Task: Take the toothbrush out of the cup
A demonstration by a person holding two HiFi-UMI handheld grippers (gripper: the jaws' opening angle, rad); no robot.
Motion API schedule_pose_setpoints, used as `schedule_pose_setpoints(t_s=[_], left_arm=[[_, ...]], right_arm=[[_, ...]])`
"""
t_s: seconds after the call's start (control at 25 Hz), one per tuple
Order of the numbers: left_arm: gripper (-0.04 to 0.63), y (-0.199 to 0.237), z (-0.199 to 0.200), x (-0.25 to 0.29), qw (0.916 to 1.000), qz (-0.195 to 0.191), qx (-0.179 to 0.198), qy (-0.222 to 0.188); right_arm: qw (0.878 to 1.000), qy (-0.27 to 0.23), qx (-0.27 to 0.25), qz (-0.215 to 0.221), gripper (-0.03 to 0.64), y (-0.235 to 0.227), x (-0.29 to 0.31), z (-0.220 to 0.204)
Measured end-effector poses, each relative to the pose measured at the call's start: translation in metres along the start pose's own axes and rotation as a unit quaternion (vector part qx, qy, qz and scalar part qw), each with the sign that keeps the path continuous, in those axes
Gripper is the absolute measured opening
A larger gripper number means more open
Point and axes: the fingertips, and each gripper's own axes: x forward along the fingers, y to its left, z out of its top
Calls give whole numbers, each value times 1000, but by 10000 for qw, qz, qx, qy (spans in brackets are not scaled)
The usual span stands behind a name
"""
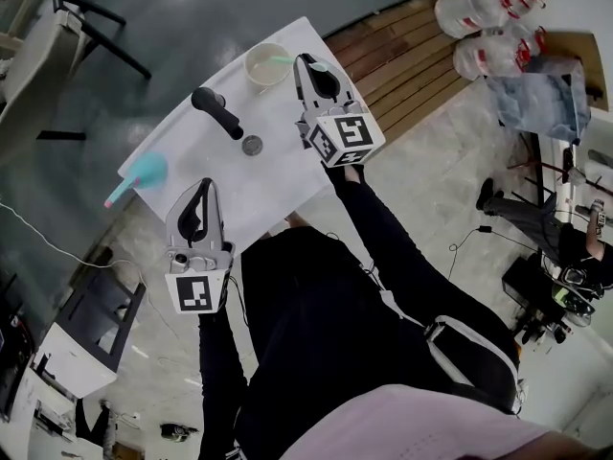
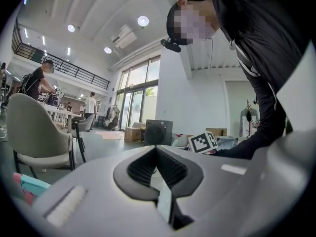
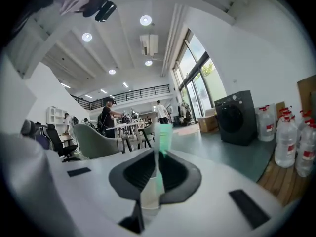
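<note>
A cream cup (image 1: 266, 65) stands at the far end of the white table (image 1: 278, 175). My right gripper (image 1: 305, 62) is just right of the cup and shut on a pale green toothbrush (image 1: 281, 60). One end of the brush reaches over the cup's rim; I cannot tell whether it is still inside. In the right gripper view the toothbrush (image 3: 162, 135) stands up between the closed jaws of the right gripper (image 3: 157, 154). My left gripper (image 1: 204, 188) hovers at the table's near edge, shut and holding nothing. The left gripper (image 2: 155, 149) shows its pads meeting at the tips.
A black handled device (image 1: 218, 111) and a small round metal piece (image 1: 252, 145) lie mid-table. A teal object with a pink handle (image 1: 144, 172) rests at the left corner. Water bottles (image 1: 488, 17) stand on wooden decking to the right. A chair (image 2: 37, 132) stands off to the left.
</note>
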Motion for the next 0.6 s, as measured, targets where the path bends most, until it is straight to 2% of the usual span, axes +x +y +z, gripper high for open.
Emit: schedule_pose_setpoints(t_s=[0.2,0.36,0.6], left_arm=[[6,0,15,-16,9999,77,27,-140],[6,-2,35,-35,9994,144,118,-277],[6,-22,76,-64,9980,75,230,-587]], right_arm=[[9985,-233,191,449,29,18,-40,64],[9963,-330,141,786,29,48,-92,120],[9953,-146,130,948,28,80,-167,166]])
